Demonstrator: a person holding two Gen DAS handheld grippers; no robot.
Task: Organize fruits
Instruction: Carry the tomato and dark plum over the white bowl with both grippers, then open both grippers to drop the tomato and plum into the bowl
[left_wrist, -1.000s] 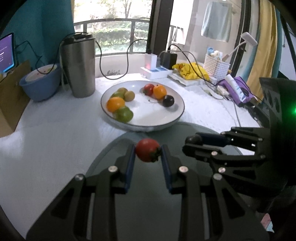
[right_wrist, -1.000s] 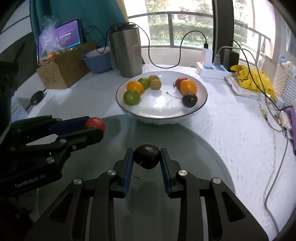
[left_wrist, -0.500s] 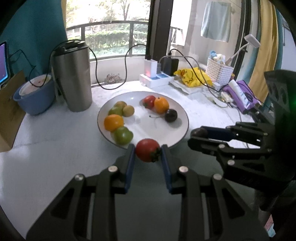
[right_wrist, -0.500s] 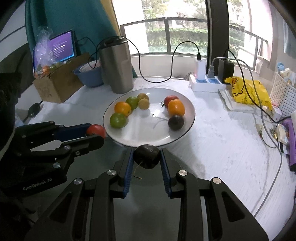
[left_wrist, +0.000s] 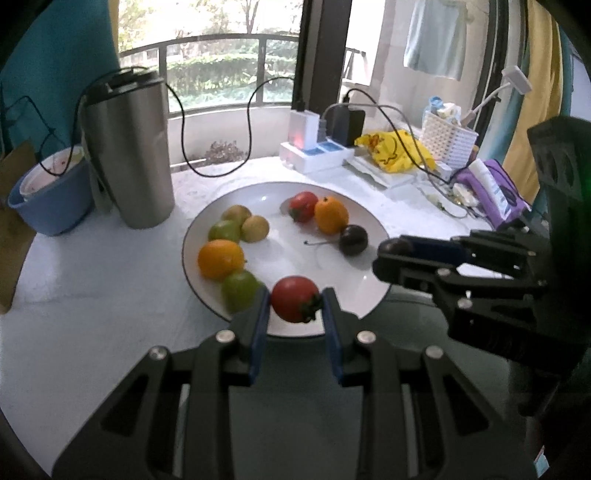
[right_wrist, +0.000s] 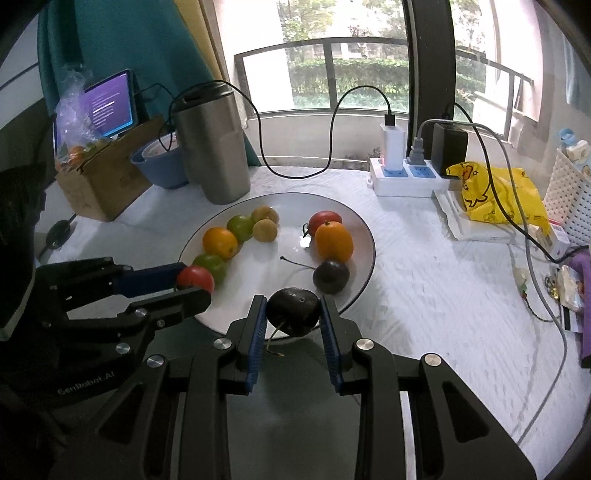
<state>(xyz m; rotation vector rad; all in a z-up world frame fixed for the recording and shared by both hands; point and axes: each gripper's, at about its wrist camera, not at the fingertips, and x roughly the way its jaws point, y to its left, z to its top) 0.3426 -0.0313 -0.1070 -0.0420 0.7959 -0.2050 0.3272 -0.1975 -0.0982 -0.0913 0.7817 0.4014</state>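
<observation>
A white plate (left_wrist: 288, 192) (right_wrist: 364, 236) on the white table holds several fruits: oranges (left_wrist: 220, 258), green fruits (left_wrist: 240, 290), a red tomato (left_wrist: 303, 206) and a dark plum (left_wrist: 353, 240). My left gripper (left_wrist: 295, 306) is shut on a red tomato (left_wrist: 294, 304) and holds it over the plate's near rim; it also shows in the right wrist view (right_wrist: 195, 278). My right gripper (right_wrist: 293, 314) is shut on a dark plum (right_wrist: 293, 311) with a stem, just above the plate's near edge. It shows in the left wrist view (left_wrist: 395, 247) at the plate's right rim.
A steel tumbler (left_wrist: 129, 155) and a blue bowl (left_wrist: 51, 195) stand left of the plate. A power strip (right_wrist: 406, 177) with cables, a yellow bag (right_wrist: 495, 192) and a white basket (left_wrist: 448, 138) lie behind and right. A cardboard box (right_wrist: 103, 181) and tablet (right_wrist: 109, 105) stand far left.
Both grippers have moved forward with their fruit, from over the dark mat to the near edge of the plate. Their grip has not changed.
</observation>
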